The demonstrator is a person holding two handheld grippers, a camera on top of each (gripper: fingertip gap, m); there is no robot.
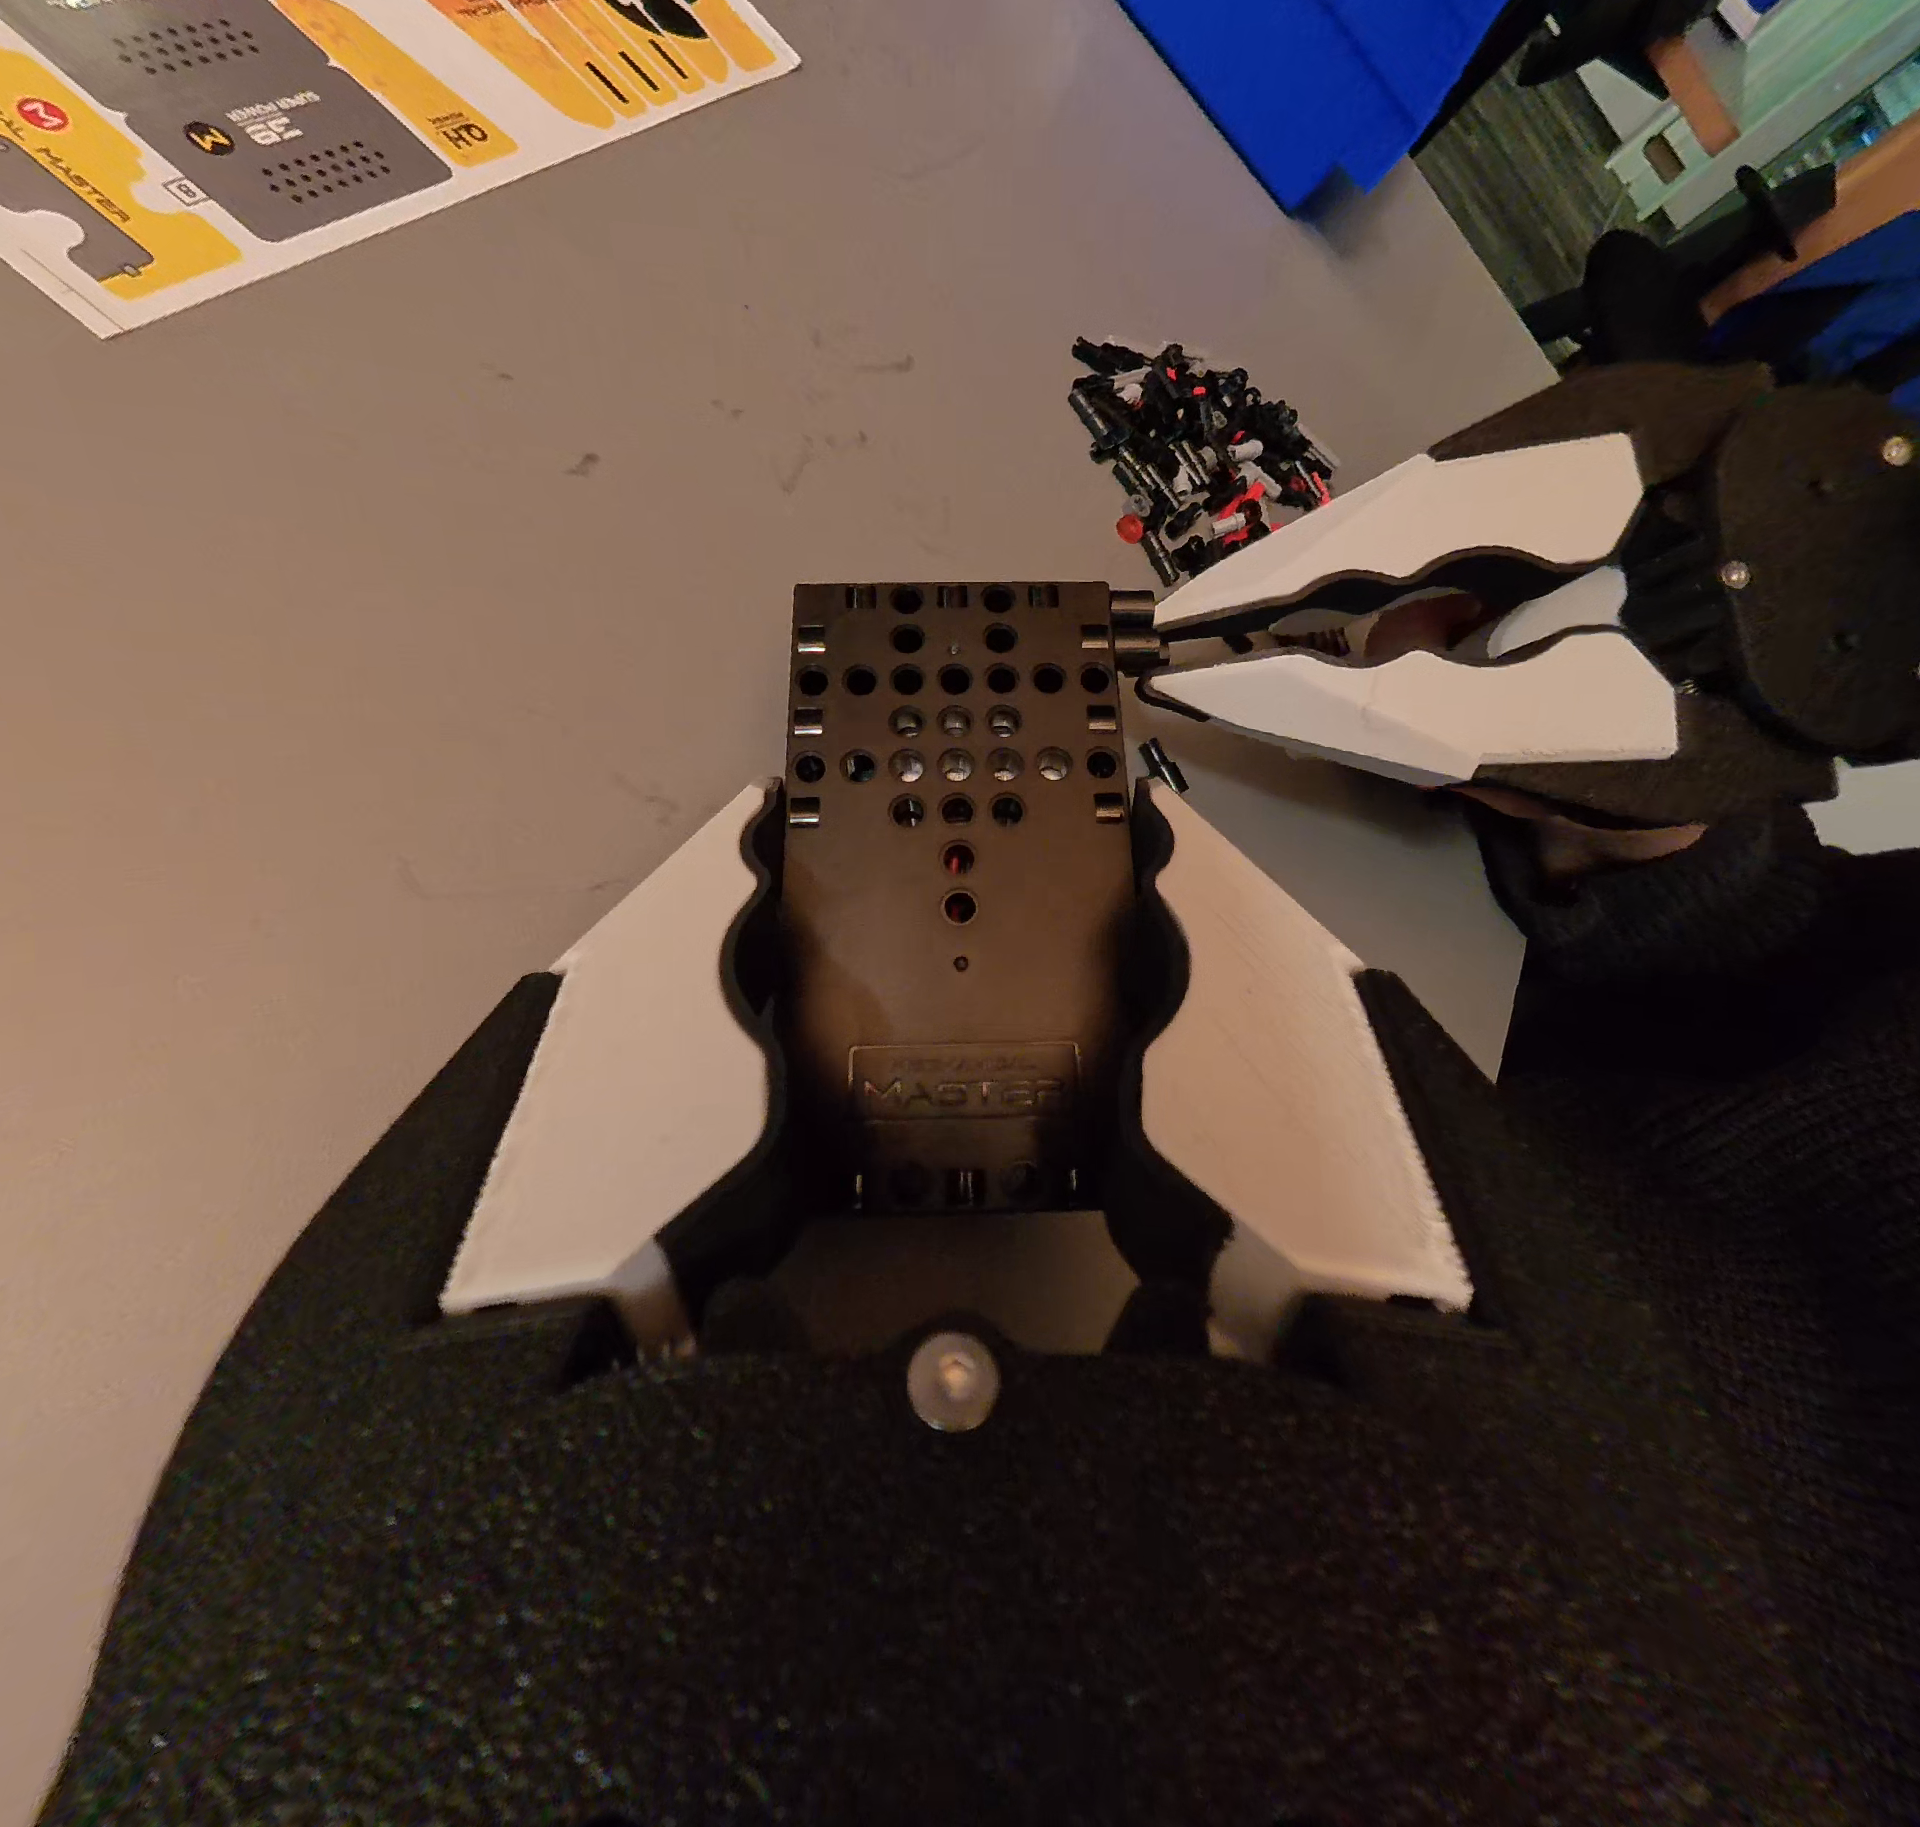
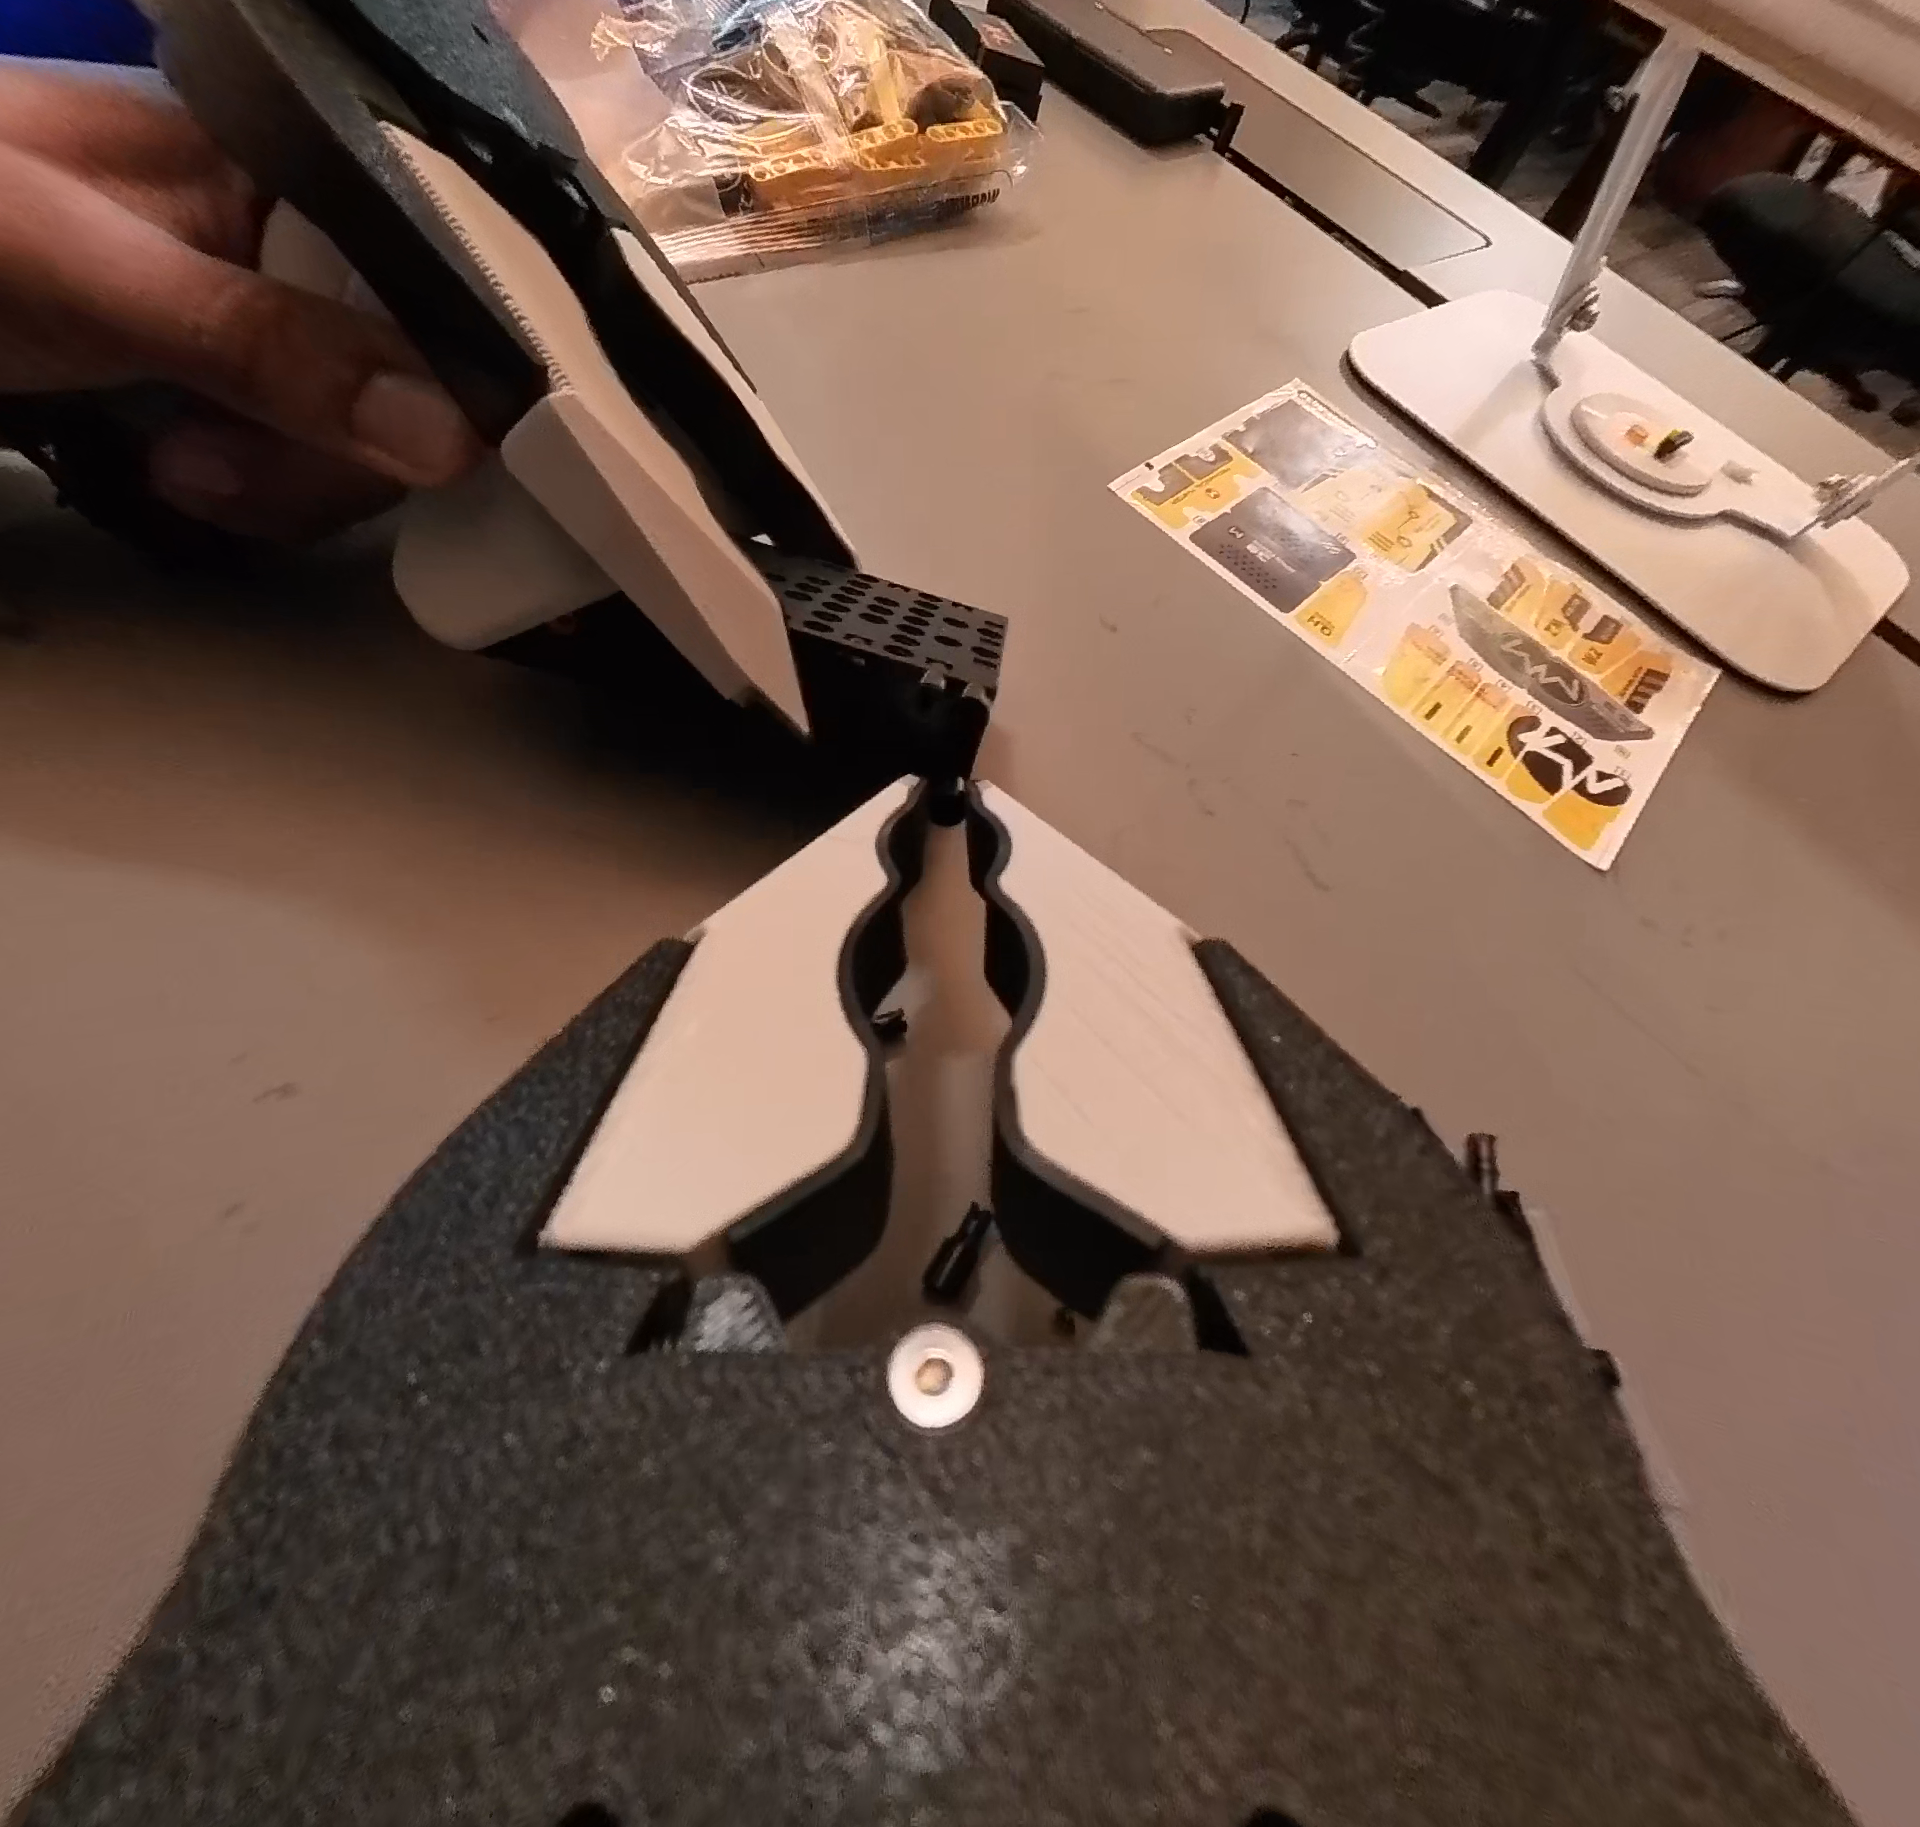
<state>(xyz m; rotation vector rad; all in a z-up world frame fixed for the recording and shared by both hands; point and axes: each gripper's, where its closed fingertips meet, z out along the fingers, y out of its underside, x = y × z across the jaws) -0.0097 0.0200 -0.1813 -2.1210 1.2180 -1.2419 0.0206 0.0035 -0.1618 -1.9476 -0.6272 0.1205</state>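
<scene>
At the centre of the left wrist view sits a black perforated block (image 1: pixel 951 842), a flat rectangular plastic part full of round holes, clamped on its two long sides between the white fingers of the left gripper (image 1: pixel 956 790). In the right wrist view the same block (image 2: pixel 904 629) appears at centre left, held above the desk (image 2: pixel 1143 427) and seen edge-on.

A small black pin (image 1: pixel 1138 629) sticks out at the block's upper right edge. The right gripper (image 1: pixel 1148 655), entering from the right of the frame, has its fingers pinched shut on this pin. The right wrist view shows the pin (image 2: pixel 948 801) from behind, nipped between the right gripper (image 2: pixel 945 790) tips and meeting the block's near edge.

Only the left wrist view shows a loose pin (image 1: pixel 1164 767) lying on the desk (image 1: pixel 520 530) just right of the block, and a heap of small black, grey and red connectors (image 1: pixel 1195 452) above the right gripper, with blue bins (image 1: pixel 1299 32) at upper right.

Only the right wrist view shows a bare hand (image 2: pixel 208 323) at upper left holding the left gripper (image 2: pixel 800 676), a clear bag of yellow and black parts (image 2: pixel 821 115) at the top, and a white stand base (image 2: pixel 1621 489) at right.

A sticker sheet (image 1: pixel 343 84) in yellow, orange and grey lies at upper left in the left view, and at right (image 2: pixel 1423 614) in the other.
</scene>
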